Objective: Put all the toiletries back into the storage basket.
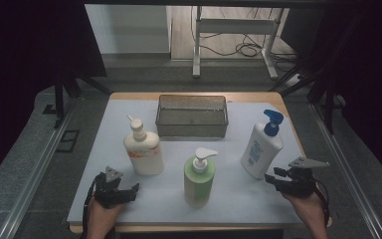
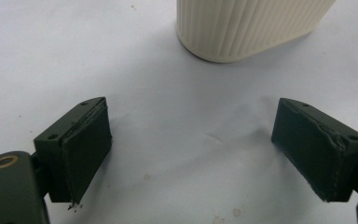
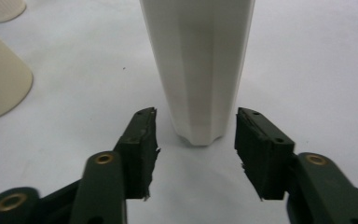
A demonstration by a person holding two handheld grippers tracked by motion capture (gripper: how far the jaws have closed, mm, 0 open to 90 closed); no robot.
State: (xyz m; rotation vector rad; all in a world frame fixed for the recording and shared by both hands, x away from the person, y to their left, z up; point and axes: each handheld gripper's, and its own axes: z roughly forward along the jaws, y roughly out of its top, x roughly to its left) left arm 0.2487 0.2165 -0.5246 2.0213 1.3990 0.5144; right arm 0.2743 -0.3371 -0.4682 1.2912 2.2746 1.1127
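- White plastic, blue pump: one such bottle (image 1: 261,145) stands upright at the right of the worktop (image 1: 229,199), and it is the thing my right tool (image 1: 273,180) is on.
- I count three pump bottles in all: that white one, one cream bottle (image 1: 143,148) with an orange label at the left, and one green bottle (image 1: 199,180) with a white pump near the front middle.
- I count one wire basket (image 1: 192,116), set at the far middle of the worktop, apart from all three bottles.
- I count two tools, one in each hand, both low at the near edge.
- In the right gripper view, the white bottle's foot (image 3: 199,112) sits just ahead of my right tool (image 3: 196,140), in line with the gap; its jaws stand part open either side, pads clear of the plastic, gripping nothing.
- My left tool (image 1: 122,191) sits in front of the cream bottle; in the left gripper view its jaws are spread wide (image 2: 191,149) over bare worktop, with the ribbed cream base (image 2: 247,28) ahead and not touched.
- Between the white bottle and the basket I see open worktop; the green bottle stands to its left, well apart.
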